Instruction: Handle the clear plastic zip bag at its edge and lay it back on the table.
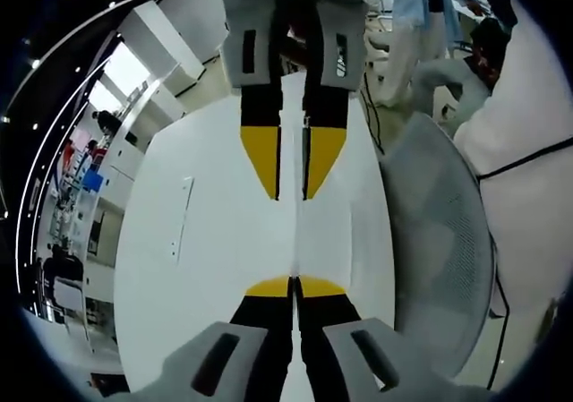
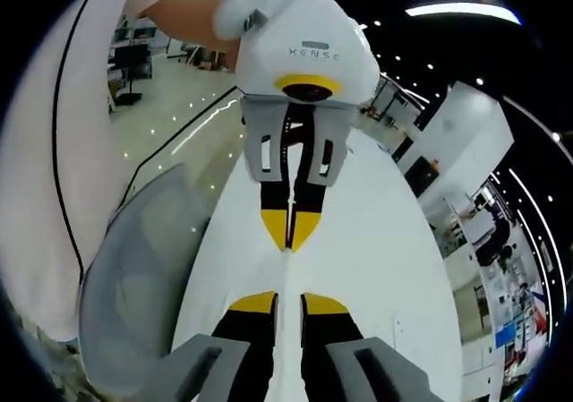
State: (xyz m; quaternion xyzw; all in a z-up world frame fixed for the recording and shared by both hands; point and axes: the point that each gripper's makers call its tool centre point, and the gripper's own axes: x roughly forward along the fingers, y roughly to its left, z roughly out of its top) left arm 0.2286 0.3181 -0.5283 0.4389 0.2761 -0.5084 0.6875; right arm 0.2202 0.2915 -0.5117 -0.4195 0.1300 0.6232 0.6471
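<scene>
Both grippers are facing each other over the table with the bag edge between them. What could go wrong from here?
1. The clear bag shows only as a thin line between the left gripper and the right gripper. A shallow edge pinch could slip.
2. The tips face each other closely and might collide.
3. The table looks narrow, with a mesh chair beside it, so a released bag could slide off.

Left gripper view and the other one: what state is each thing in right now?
left gripper: jaws shut, tips meeting, held over the table.
right gripper: jaws a narrow gap apart, nothing seen between them, tips facing the left gripper's.
table: white, lying under both grippers.
mesh chair: nobody seated, standing beside the table.
</scene>
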